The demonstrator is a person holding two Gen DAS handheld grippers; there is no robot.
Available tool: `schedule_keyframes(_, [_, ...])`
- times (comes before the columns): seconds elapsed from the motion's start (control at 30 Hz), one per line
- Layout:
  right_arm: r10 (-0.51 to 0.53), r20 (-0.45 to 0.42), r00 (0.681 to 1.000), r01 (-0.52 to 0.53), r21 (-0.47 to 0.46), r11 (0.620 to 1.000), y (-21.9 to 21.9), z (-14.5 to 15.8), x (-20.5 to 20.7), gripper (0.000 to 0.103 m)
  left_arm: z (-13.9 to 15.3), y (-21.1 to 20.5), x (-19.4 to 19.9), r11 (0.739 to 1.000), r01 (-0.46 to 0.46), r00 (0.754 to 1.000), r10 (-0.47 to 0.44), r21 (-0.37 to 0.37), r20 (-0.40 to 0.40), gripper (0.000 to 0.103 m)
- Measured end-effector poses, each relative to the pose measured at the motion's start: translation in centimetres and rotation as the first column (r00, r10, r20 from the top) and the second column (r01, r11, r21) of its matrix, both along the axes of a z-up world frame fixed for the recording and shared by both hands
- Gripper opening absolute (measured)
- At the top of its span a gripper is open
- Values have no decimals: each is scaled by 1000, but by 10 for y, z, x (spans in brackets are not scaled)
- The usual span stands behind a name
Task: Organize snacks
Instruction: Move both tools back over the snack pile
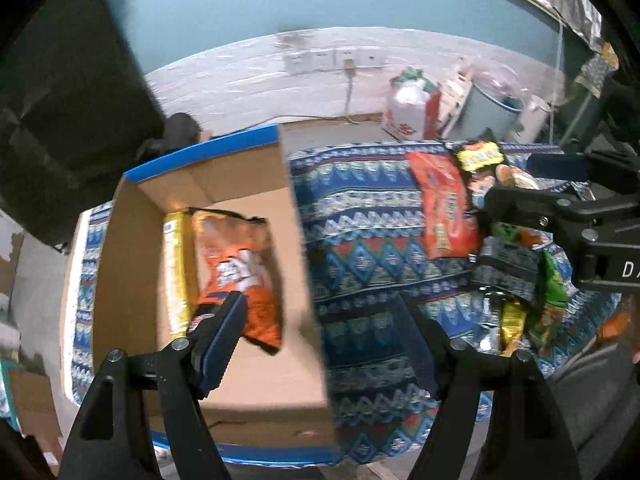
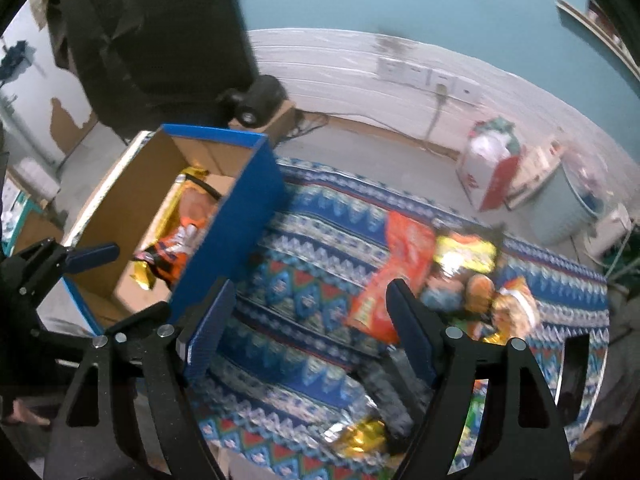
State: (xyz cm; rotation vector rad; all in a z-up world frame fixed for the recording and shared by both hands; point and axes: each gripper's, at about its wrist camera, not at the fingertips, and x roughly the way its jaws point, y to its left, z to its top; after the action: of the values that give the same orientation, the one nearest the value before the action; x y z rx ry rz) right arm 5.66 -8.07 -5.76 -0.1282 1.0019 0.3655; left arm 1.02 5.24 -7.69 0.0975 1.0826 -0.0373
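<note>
The task is standing partly done. Two packets are lying inside the cardboard box (image 1: pixel 224 216): an orange chip bag (image 1: pixel 236 264) flat on the floor of the box and a yellow packet (image 1: pixel 176 276) just beside it, against the left wall. The remainder is still waiting on the patterned cloth (image 1: pixel 360 248), well apart from the box: a long orange bag (image 2: pixel 394 272) nearest the box, and behind and below it a loose heap of snacks (image 2: pixel 472 276) in yellow, green and dark wrappers, too blurred to count with confidence. The left gripper (image 1: pixel 320 320) is hanging over the near corner of the box with its jaws standing apart and nothing between them; the right gripper (image 2: pixel 310 308) is likewise spread wide and empty, pointing down at the cloth with one finger overlapping the long orange bag. The left wrist view is showing the box floor and both stored packets in full, plus the right gripper entering at the far right. The right wrist view is showing the blue outer wall of the box, hiding most of its contents, but giving the clearer look at the heap's far end.
</note>
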Motion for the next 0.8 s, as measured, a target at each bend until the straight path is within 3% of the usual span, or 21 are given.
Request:
schedule_keyframes(0.1, [-37, -4, 999, 37, -7, 999, -24, -1, -6, 79, 1, -19, 2, 999, 35, 999, -35, -17, -7, 81])
schedule_keyframes(0.4, [-168, -48, 985, 166, -30, 986, -98, -20, -26, 79, -7, -69, 5, 989, 143, 988, -145, -40, -54, 82])
schedule_keyframes(0.6, [-264, -120, 957, 262, -37, 964, -142, -44, -40, 79, -21, -99, 7, 978, 205, 973, -209, -45, -102, 82])
schedule_keyframes(0.8, [-349, -239, 906, 360, 1, 933, -176, -75, -51, 79, -37, -130, 12, 966, 258, 954, -260, -37, -146, 82])
